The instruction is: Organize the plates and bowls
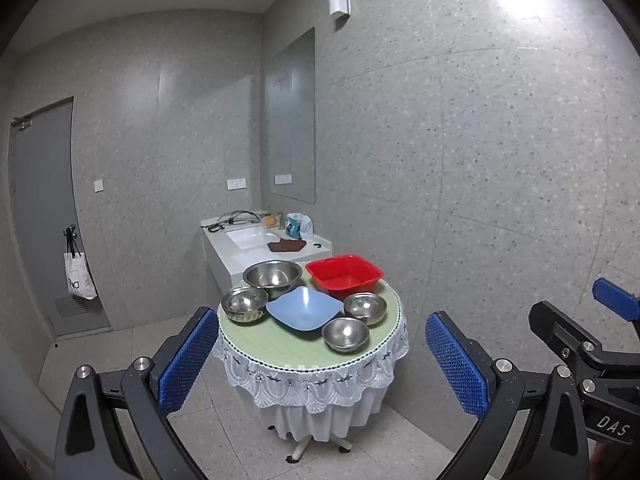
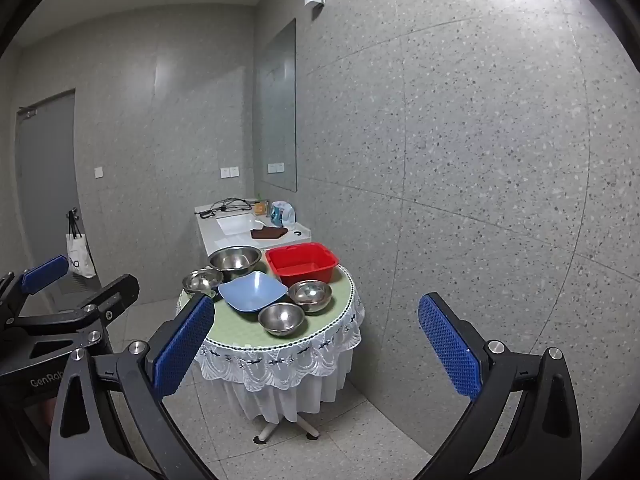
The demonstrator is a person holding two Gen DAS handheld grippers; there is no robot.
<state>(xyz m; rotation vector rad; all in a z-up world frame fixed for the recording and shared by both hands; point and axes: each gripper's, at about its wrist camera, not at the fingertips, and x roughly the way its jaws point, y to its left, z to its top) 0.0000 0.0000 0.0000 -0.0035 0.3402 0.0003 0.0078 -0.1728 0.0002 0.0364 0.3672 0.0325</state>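
A small round table (image 1: 280, 350) (image 2: 240, 330) with a green top and white lace skirt stands ahead of me. On it sit a red square basin (image 1: 344, 276) (image 2: 302, 264), a blue square bowl (image 1: 304, 308) (image 2: 253, 291), a large steel bowl (image 1: 273, 276) (image 2: 235, 259) and three small steel bowls (image 1: 346, 333) (image 1: 365, 307) (image 1: 244, 304) (image 2: 282, 318). My left gripper (image 1: 320, 364) is open and empty, well short of the table. My right gripper (image 2: 316, 352) is open and empty, also short of it.
A white sink counter (image 1: 256, 240) (image 2: 240, 226) stands behind the table with cables, a brown cloth and a jug. A mirror (image 1: 290, 120) hangs above. A grey door (image 1: 40, 216) with a hanging white bag (image 1: 80, 276) is at left. Speckled walls enclose the room.
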